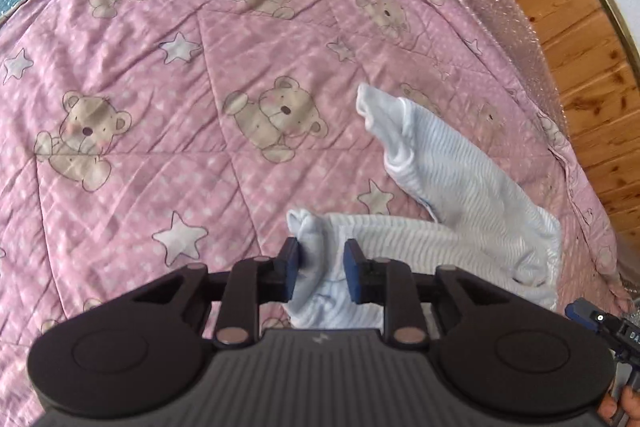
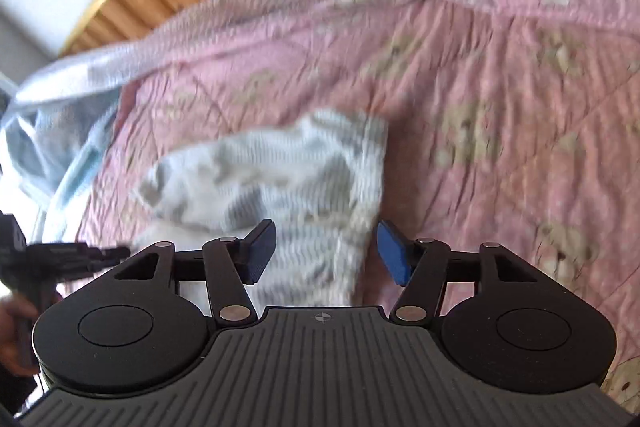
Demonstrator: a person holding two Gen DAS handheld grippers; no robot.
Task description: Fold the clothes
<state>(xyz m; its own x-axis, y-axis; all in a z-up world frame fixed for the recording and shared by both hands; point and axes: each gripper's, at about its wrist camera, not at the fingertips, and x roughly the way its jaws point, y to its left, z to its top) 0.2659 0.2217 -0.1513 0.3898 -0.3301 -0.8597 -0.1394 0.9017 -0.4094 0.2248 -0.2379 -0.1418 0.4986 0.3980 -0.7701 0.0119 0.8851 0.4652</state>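
A small white and pale blue striped baby garment (image 1: 460,195) lies crumpled on a pink quilt with bears and stars (image 1: 180,87). My left gripper (image 1: 320,267) has its jaws partly apart with one footed leg of the garment (image 1: 310,227) between the blue pads; the pads do not press it. In the right wrist view, which is blurred, my right gripper (image 2: 326,251) is open just over the garment (image 2: 280,179), with cloth between the wide-spread pads. The right gripper's tip shows in the left wrist view (image 1: 600,323) at the lower right.
The quilt covers a bed with a bubble-wrap layer (image 1: 500,7) at its far edge. A wooden panel wall (image 1: 580,27) rises beyond. A clear plastic bag (image 2: 52,131) lies at the left in the right wrist view. The left tool (image 2: 60,255) shows there too.
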